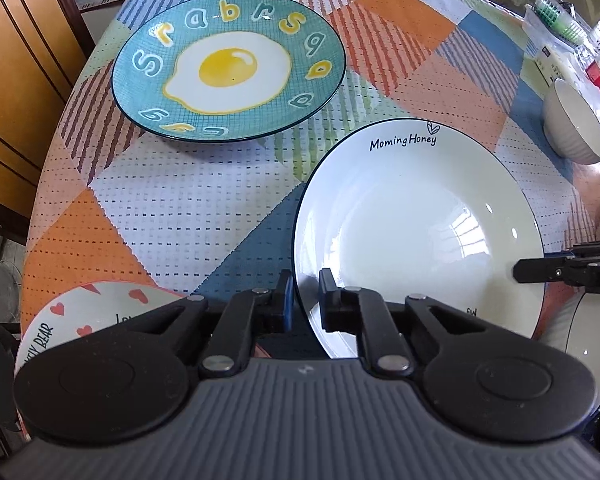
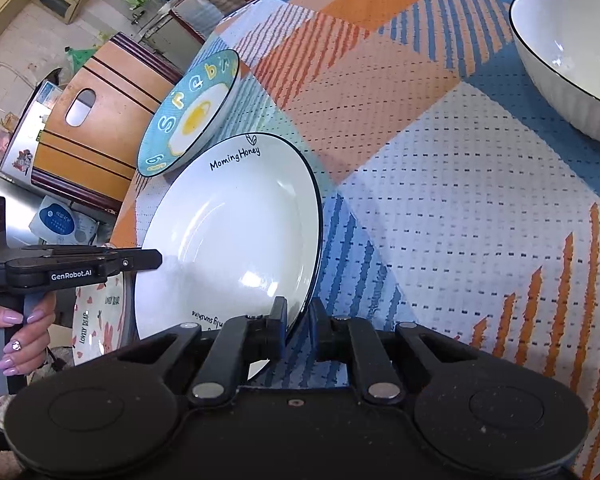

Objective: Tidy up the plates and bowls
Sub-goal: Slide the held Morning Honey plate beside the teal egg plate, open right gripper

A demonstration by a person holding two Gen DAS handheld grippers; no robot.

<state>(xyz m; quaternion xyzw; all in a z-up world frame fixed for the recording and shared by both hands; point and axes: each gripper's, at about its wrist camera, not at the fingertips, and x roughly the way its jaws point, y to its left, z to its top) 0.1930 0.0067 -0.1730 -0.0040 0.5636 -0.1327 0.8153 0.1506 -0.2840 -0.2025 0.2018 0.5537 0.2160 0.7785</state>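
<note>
A white "Morning Honey" plate [image 1: 416, 232] [image 2: 228, 236] is held tilted off the patterned tablecloth. My left gripper [image 1: 305, 300] is shut on its left rim, one finger on each face. My right gripper [image 2: 298, 322] is shut on its opposite rim; it also shows in the left wrist view [image 1: 540, 270]. A teal fried-egg plate [image 1: 228, 68] [image 2: 190, 114] lies beyond. A hearts "Lovely Bear" plate [image 1: 80, 320] [image 2: 98, 326] sits under the left gripper. A white ribbed bowl [image 1: 574, 124] [image 2: 572, 56] stands at the right.
The round table's edge [image 1: 56, 152] drops off at the left beside a wooden chair [image 2: 96, 120]. Another white dish [image 1: 592, 332] sits at the near right. Packets and clutter [image 1: 572, 36] crowd the far right.
</note>
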